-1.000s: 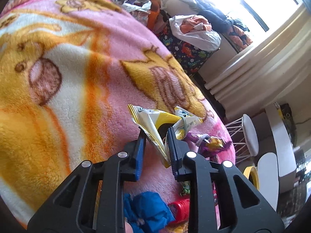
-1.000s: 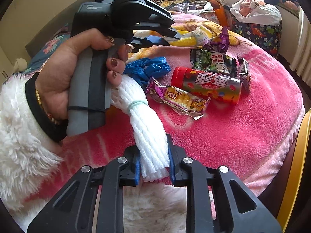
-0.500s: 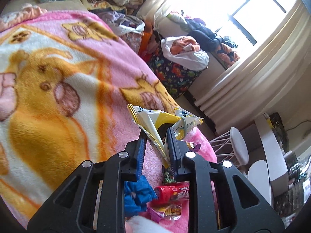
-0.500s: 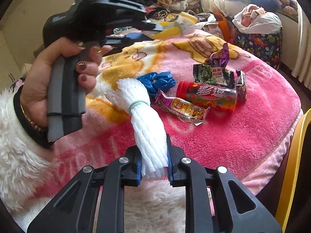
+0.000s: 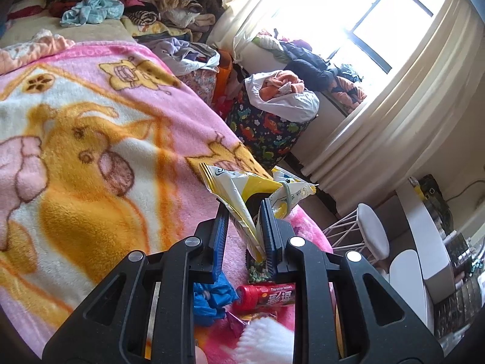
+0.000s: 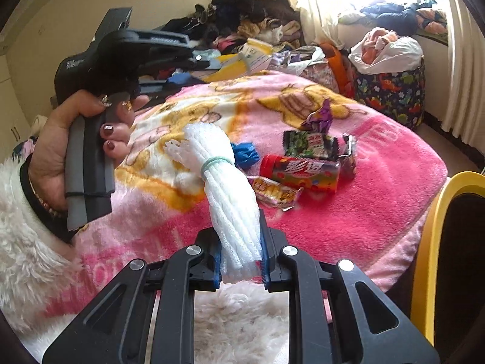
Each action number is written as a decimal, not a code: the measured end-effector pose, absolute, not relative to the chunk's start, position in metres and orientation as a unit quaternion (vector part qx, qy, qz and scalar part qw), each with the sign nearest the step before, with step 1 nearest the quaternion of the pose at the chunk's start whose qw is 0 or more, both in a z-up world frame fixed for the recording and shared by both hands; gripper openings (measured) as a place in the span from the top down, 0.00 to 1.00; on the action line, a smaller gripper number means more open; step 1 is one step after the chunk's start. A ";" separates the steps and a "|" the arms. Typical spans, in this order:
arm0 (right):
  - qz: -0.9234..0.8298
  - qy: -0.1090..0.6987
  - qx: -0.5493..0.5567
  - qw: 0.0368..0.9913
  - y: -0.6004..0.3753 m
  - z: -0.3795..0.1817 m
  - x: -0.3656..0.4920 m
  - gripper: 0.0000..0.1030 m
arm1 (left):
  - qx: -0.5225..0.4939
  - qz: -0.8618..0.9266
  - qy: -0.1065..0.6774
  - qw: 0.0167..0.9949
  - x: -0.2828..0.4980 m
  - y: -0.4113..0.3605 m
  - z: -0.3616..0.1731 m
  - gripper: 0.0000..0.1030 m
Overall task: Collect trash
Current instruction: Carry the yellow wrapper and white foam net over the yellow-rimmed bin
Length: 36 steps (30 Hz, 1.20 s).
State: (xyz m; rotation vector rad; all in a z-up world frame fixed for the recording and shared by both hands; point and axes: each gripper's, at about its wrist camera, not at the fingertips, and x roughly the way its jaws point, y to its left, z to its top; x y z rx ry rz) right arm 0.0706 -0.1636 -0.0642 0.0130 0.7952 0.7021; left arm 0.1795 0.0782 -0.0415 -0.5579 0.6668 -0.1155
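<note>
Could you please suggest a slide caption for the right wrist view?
Right hand-held gripper clamps a white foam bundle above a pink blanket strewn with a red candy tube and wrappers.

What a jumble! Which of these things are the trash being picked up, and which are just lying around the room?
Trash for the job:
- yellow wrapper, in the left claw
- white foam bundle, in the right claw
- red tube
- green packet
- purple wrapper
- blue wad
- snack wrapper

Just lying about:
- pink blanket
- clothes pile
- dinosaur-print basket
- white stool
</note>
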 end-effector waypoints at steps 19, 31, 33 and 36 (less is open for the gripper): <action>0.309 0.349 0.028 0.884 -0.188 -0.045 0.062 0.83 | -0.250 -0.079 0.313 0.913 0.163 0.052 -0.024 0.85; 0.285 0.331 0.050 0.898 -0.213 -0.034 0.060 0.83 | -0.230 -0.093 0.309 0.918 0.158 0.031 -0.016 0.85; 0.280 0.328 0.055 0.900 -0.219 -0.033 0.060 0.83 | -0.227 -0.095 0.309 0.919 0.157 0.027 -0.015 0.85; 0.272 0.323 0.063 0.905 -0.226 -0.030 0.058 0.83 | -0.223 -0.100 0.309 0.919 0.155 0.020 -0.014 0.85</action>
